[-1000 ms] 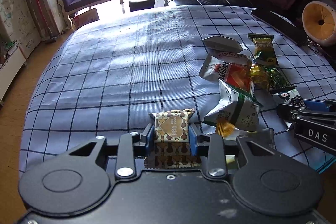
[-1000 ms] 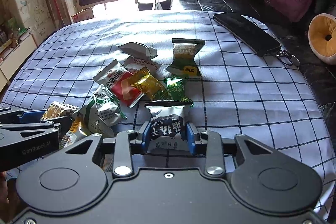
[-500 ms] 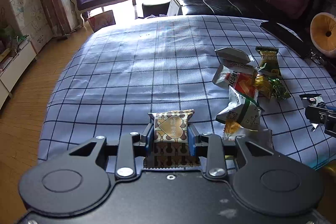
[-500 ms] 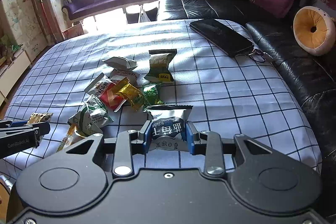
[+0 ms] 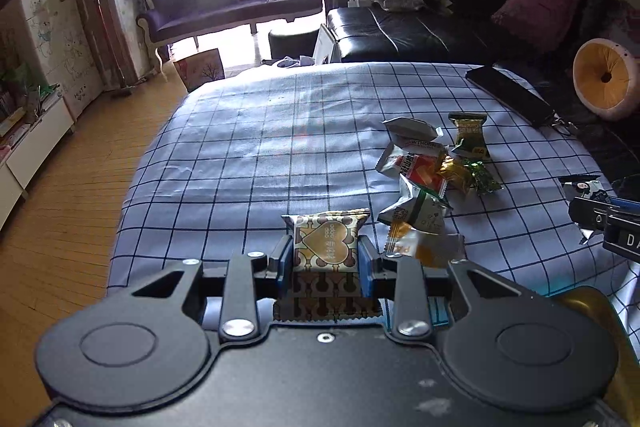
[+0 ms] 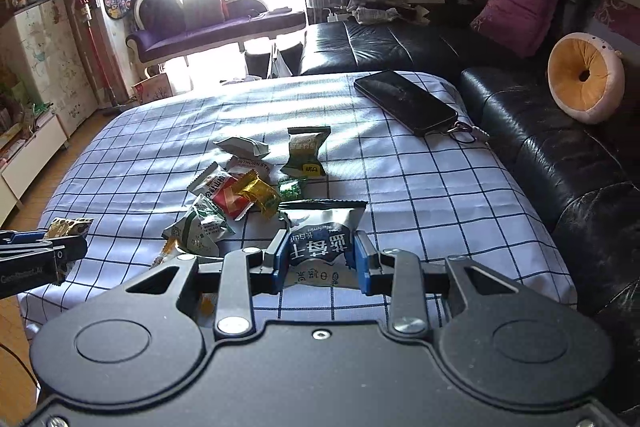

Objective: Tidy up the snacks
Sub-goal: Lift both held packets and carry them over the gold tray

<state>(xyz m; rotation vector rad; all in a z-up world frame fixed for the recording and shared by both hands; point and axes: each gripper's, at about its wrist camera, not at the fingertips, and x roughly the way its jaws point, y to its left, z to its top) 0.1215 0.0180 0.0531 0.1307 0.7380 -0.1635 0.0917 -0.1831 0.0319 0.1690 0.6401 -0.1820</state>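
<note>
Left wrist view: the left gripper (image 5: 325,261) has its blue pads pressed on both sides of a brown-and-gold packet with a heart on it (image 5: 325,247), so the packet is pinched upright between them, lifted clear of the checked blue cloth (image 5: 248,163) that covers the table. To the right of it lies the loose pile of snacks (image 5: 424,187): a white-and-green bag (image 5: 420,213), an orange-and-white sachet (image 5: 424,249) just in front of it, a red-and-white packet (image 5: 416,167), a gold wrapper (image 5: 454,171), a silver pouch (image 5: 412,127) and a green-and-yellow packet (image 5: 470,137) at the far side. A black phone (image 5: 512,95) rests near the cloth's far right edge. At the right border the right gripper (image 5: 600,219) comes into view, and whether its grey packet is clamped I cannot tell from this side.

Right wrist view: the right gripper (image 6: 320,259) is closed on a grey packet with white lettering (image 6: 320,247), which stands between the pads above the cloth (image 6: 420,195). The pile (image 6: 248,195) lies just beyond and to the left, the phone (image 6: 404,101) at the far right corner beside the black leather sofa (image 6: 540,131). At the left border the left gripper (image 6: 48,247) carries the heart packet (image 6: 68,227).
</note>
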